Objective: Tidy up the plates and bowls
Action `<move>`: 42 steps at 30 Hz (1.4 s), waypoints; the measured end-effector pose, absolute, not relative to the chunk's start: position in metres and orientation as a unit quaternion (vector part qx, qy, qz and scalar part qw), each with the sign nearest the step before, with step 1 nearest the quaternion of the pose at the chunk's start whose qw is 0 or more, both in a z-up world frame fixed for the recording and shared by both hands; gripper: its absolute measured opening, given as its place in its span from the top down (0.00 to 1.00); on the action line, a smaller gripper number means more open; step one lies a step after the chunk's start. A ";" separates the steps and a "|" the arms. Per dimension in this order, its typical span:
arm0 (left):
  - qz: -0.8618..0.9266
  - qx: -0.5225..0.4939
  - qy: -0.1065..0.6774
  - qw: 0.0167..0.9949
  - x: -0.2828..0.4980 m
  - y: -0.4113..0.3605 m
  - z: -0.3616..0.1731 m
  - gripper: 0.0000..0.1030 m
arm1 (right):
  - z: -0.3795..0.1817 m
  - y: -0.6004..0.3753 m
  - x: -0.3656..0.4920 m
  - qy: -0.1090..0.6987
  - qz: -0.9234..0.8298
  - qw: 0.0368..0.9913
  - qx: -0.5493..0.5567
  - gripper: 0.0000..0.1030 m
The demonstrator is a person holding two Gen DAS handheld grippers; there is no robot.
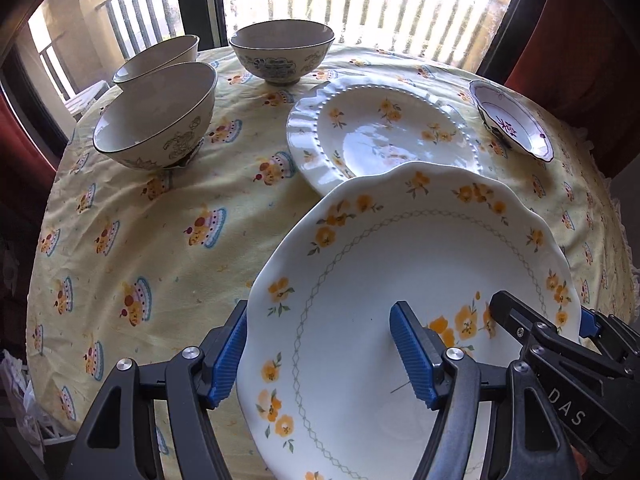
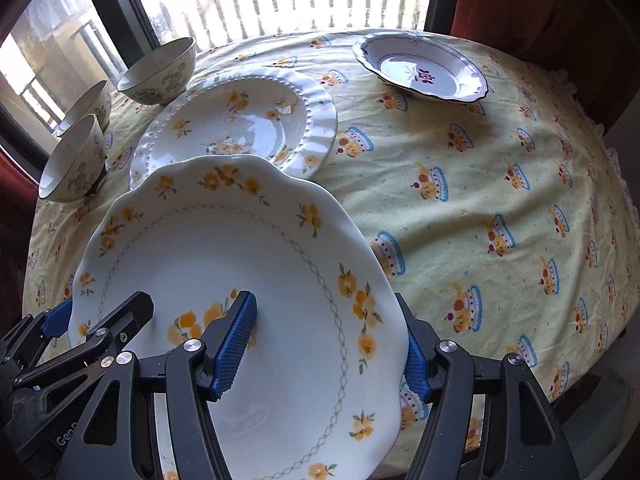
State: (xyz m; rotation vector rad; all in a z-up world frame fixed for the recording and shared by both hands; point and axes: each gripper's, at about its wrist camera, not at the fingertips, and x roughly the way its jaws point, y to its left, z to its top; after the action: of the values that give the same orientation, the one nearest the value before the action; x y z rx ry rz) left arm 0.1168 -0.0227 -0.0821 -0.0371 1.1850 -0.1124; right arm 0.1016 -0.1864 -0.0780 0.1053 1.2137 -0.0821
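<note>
The scalloped plate [image 1: 400, 280] with yellow flowers is carried above the cloth-covered bench [image 1: 160, 240], its far rim overlapping the beaded plate [image 1: 380, 132] that rests on the cloth. The left gripper [image 1: 320, 354] clamps the plate's left rim, one blue pad under the edge and one on the face, and the right gripper [image 2: 332, 346] clamps the opposite rim likewise, both jaws partly spread around the rim. Taking the beaded plate as landmark, three patterned bowls [image 1: 160, 120] stand to its left and the purple-trimmed dish [image 2: 420, 68] sits apart to its right.
</note>
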 end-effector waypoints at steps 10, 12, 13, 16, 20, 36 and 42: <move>-0.048 -0.010 0.569 0.821 0.129 0.044 -0.096 0.32 | -0.092 -0.116 0.111 0.578 -0.039 0.812 0.069 0.33; -0.042 -0.010 0.571 0.820 0.129 0.054 -0.098 0.32 | -0.095 -0.103 0.114 0.581 -0.035 0.810 0.069 0.32; -0.039 -0.009 0.572 0.819 0.131 0.058 -0.099 0.32 | -0.096 -0.098 0.116 0.583 -0.031 0.809 0.069 0.32; -0.035 -0.005 0.577 0.816 0.134 0.067 -0.106 0.32 | -0.102 -0.083 0.121 0.586 -0.025 0.807 0.067 0.32; -0.033 -0.013 0.589 0.807 0.136 0.078 -0.115 0.31 | -0.110 -0.070 0.125 0.595 -0.021 0.801 0.067 0.32; -0.034 0.003 0.593 0.804 0.137 0.082 -0.120 0.27 | -0.130 -0.061 0.131 0.611 -0.020 0.787 0.087 0.33; -0.034 0.004 0.583 0.812 0.132 0.088 -0.103 0.14 | -0.115 -0.061 0.127 0.601 0.000 0.796 0.072 0.32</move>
State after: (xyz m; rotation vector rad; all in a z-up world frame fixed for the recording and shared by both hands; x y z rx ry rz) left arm 0.1316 0.0880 -0.1025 0.0079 1.2456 -0.0734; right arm 0.1275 -0.0611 -0.1149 0.1556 1.2919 -0.0011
